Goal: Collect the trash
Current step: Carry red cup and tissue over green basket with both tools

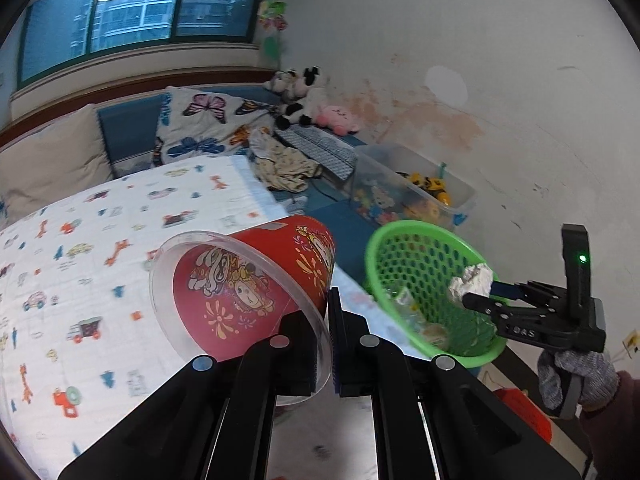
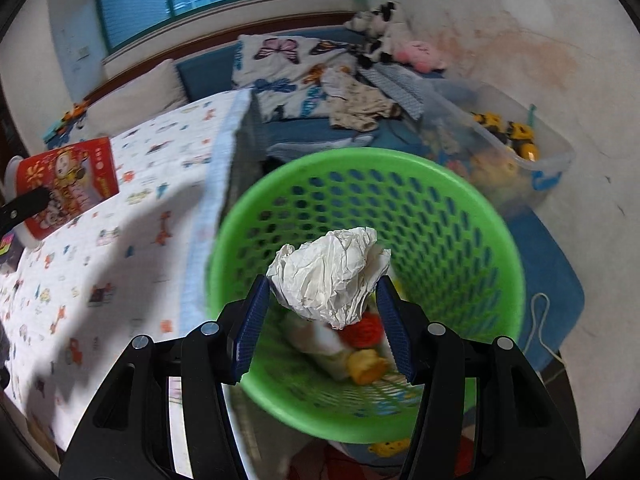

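My left gripper (image 1: 326, 300) is shut on the clear rim of a red printed noodle cup (image 1: 248, 292), held tilted above the bed; the cup also shows in the right wrist view (image 2: 68, 188). My right gripper (image 2: 324, 292) is shut on a crumpled white paper ball (image 2: 332, 272) and holds it over the mouth of a green perforated basket (image 2: 440, 208). In the left wrist view the right gripper (image 1: 476, 296) holds the paper ball (image 1: 472, 280) above the basket (image 1: 400, 248). Several pieces of trash (image 2: 360, 352) lie at the basket's bottom.
A bed with a printed white sheet (image 1: 100, 248) fills the left. A clear plastic box of toys (image 1: 420, 192) stands by the wall behind the basket. Pillows, clothes and plush toys (image 1: 304, 96) lie at the back. A blue mat (image 2: 552, 264) covers the floor.
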Demonstrator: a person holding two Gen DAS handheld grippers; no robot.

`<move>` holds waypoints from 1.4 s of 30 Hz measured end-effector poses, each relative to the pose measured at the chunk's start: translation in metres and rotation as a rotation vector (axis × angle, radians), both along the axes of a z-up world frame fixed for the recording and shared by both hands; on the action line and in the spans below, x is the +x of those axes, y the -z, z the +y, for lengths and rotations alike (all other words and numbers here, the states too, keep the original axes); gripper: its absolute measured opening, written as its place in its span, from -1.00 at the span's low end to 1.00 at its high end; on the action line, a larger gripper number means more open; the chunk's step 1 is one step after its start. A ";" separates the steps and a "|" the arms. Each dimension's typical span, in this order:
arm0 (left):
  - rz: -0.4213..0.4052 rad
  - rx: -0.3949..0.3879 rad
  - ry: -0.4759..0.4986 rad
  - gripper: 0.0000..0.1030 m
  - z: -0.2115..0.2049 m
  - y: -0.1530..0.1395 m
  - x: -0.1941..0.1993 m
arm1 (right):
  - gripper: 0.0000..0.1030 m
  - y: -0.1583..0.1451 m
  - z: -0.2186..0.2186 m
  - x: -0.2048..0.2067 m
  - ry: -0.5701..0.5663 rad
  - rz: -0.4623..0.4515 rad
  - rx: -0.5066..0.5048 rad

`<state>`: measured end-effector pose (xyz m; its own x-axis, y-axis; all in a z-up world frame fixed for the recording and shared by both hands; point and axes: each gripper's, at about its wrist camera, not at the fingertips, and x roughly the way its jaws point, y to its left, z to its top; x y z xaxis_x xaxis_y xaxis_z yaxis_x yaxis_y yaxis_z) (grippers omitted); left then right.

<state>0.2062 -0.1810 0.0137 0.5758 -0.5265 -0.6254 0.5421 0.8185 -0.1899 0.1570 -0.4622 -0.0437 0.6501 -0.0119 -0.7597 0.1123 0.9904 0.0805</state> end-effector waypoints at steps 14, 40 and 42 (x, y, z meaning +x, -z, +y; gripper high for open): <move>0.007 0.044 0.115 -0.90 -0.074 0.005 -0.004 | 0.25 0.008 -0.043 -0.008 0.083 0.008 0.007; 0.105 0.142 0.250 -0.89 -0.161 0.047 -0.009 | 0.38 -0.007 -0.051 -0.041 0.091 -0.037 0.003; 0.113 0.149 0.255 -0.89 -0.165 0.051 -0.009 | 0.39 -0.008 -0.052 -0.043 0.091 -0.038 0.005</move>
